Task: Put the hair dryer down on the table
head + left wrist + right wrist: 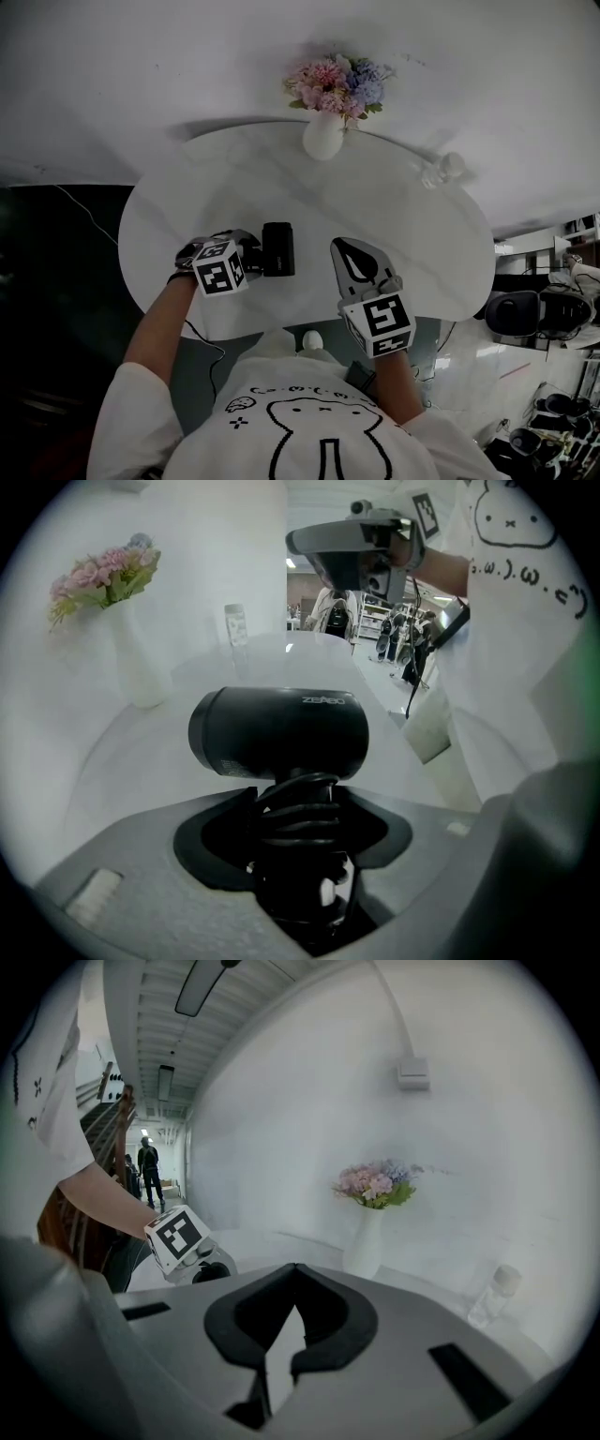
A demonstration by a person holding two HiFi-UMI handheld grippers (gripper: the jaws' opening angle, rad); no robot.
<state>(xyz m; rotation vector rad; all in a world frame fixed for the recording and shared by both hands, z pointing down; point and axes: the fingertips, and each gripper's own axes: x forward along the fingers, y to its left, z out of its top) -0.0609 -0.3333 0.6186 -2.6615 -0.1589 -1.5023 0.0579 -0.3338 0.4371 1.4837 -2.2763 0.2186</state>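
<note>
Status: task not complete, at the set-down stage. Hair dryer (278, 248) is in the L gripper (298, 822). Jaws are clamped on its handle, which has the cord wound round it; the black barrel stands crosswise just beyond the jaw tips. Head view puts the dryer over the near-centre of the white table (187, 197), well inside the rim and apart from the vase (323, 136) and small bottle (441, 171) at the far side. Cannot tell from any view whether the barrel rests on the top or hangs just above it, as no clear contact line or shadow shows. R gripper (354, 261) is over the table beside the dryer, not touching it, w/ jaws drawn together and nothing between them. Judgement: transport done, placement spot clear. Remaining: confirm contact w/ tabletop, open L jaws, withdraw w/o dragging the cord.
</note>
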